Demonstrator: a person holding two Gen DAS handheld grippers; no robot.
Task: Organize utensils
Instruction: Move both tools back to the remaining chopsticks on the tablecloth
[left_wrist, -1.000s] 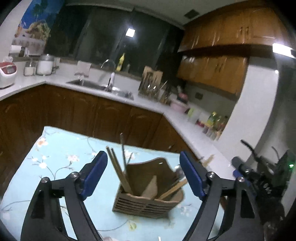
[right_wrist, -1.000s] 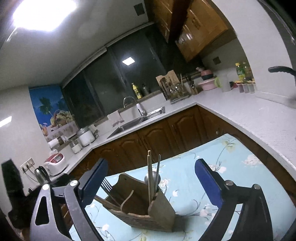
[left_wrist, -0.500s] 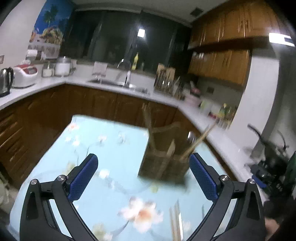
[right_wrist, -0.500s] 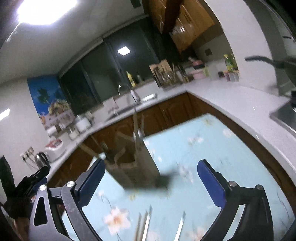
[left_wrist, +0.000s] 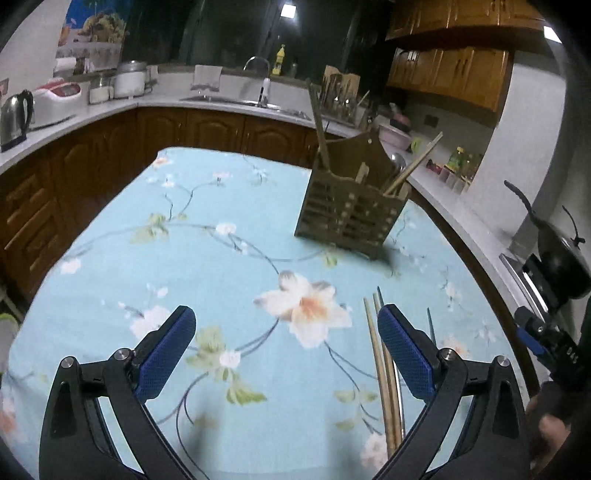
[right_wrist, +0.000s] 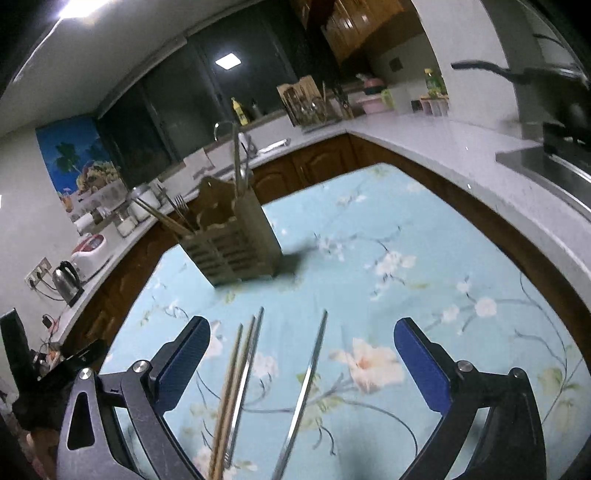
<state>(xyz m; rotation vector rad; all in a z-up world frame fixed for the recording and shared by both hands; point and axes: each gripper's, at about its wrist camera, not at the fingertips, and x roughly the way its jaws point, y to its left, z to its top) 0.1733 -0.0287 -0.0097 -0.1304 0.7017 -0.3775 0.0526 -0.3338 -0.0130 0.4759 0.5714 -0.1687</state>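
Here, loose chopsticks (right_wrist: 236, 384) lie lengthwise between my right gripper (right_wrist: 302, 358) fingers.
Both grippers gape empty; the sticks point toward the holder (right_wrist: 232, 243) ahead, while my left gripper (left_wrist: 286, 341) sits beside them.

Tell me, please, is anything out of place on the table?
Yes. Loose chopsticks lie flat on the tablecloth, outside the wooden holder; one metal stick lies apart, angled away from the others.
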